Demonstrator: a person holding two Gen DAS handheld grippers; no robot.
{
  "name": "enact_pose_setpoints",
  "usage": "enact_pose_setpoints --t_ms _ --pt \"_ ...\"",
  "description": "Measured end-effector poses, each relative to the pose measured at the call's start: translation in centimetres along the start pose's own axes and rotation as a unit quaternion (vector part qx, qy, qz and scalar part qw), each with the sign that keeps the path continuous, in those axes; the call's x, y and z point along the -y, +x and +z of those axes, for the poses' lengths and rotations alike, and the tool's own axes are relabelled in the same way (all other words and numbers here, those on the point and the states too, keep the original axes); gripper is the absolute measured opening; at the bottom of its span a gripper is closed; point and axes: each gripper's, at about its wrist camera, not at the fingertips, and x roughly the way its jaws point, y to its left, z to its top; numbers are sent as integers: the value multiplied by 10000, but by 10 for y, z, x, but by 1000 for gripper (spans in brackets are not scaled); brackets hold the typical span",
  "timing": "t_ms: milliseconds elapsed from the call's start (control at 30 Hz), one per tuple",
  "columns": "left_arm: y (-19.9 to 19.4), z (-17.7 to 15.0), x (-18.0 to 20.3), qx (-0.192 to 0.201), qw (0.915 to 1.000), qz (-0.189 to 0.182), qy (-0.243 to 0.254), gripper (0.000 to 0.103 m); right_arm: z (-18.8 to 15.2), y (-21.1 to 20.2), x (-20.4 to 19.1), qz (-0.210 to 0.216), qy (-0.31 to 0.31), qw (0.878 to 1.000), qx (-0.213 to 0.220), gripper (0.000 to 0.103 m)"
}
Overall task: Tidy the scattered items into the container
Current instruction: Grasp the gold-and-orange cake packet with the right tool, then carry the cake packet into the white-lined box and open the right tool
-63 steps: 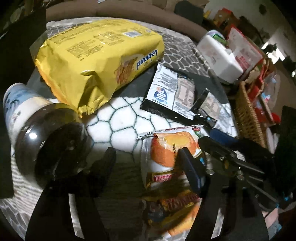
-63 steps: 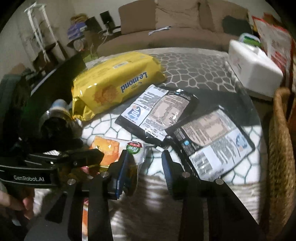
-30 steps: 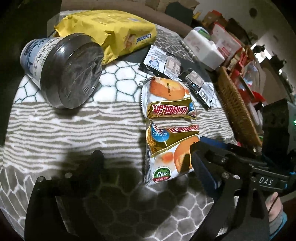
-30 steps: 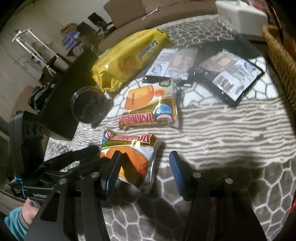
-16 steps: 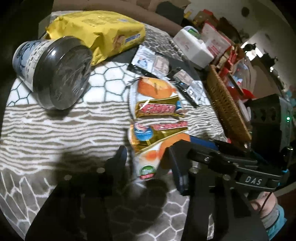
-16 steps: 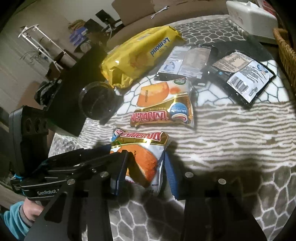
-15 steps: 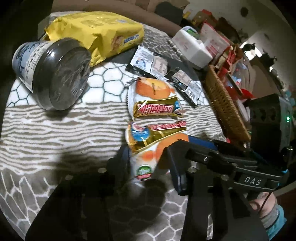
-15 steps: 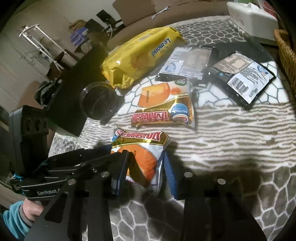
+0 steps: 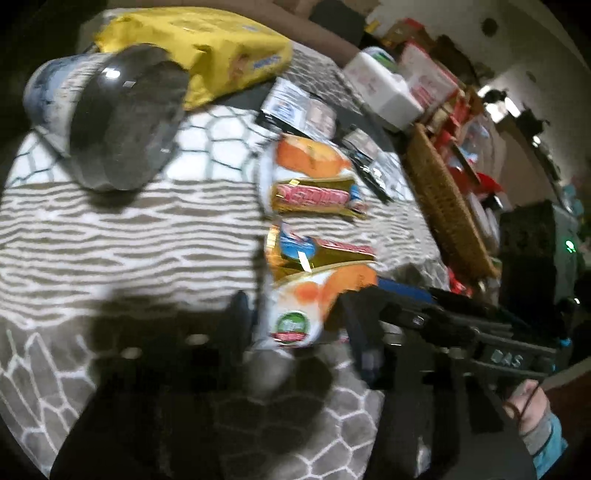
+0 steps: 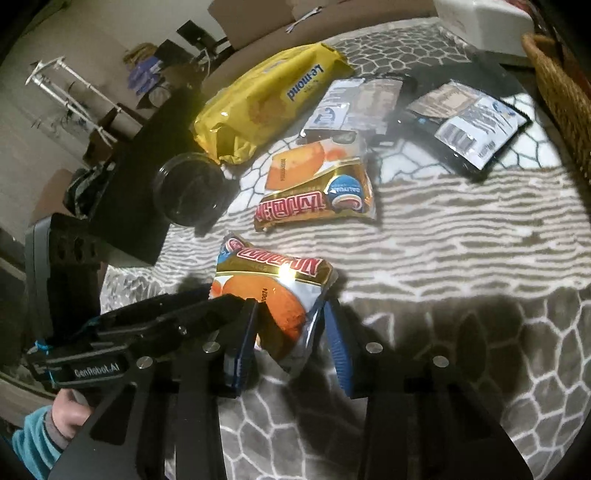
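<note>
Both grippers are clamped on the same snack pack (image 10: 273, 291), the nearer of two alike. The right gripper (image 10: 290, 334) has its blue pads on either side of the pack's near end, the wrapper pinched and bulging between them. The left gripper (image 9: 295, 325) grasps that near end too, its fingers pressed to the pack's two long edges; that view is blurred. A hand in a teal sleeve (image 10: 68, 410) holds the left gripper's handle, seen low in the right wrist view.

The pack lies on the patterned cloth (image 10: 461, 236) over the desk, its long axis running away from the grippers, gold-and-red band at the far end, orange picture near.

Just beyond it, apart, lies the second snack pack (image 10: 317, 188), the other way round: gold band near, orange picture far.

Left of that a jar (image 10: 190, 194) lies on its side, dark lid toward the grippers. Behind the jar is one yellow bag (image 10: 266, 99), its long axis slanting up to the right.

Two flat black-and-white pouches lie farther right: one (image 10: 351, 107) touching the second pack's far end, the other (image 10: 476, 125) nearer the wicker basket (image 10: 557, 88) at the cloth's right edge. A white box (image 10: 484, 22) sits beyond
</note>
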Motion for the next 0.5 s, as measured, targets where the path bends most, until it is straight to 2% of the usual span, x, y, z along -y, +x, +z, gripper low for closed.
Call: enact_pose_setpoints --t_ms 300,500 --pt "-4 -1 7 12 10000 44 74 38 5 -2 -2 190 32 9998 81 36" --pt "-35 2 9 113 9999 16 130 38 7 -18 -24 509 -116 9984 204 36"
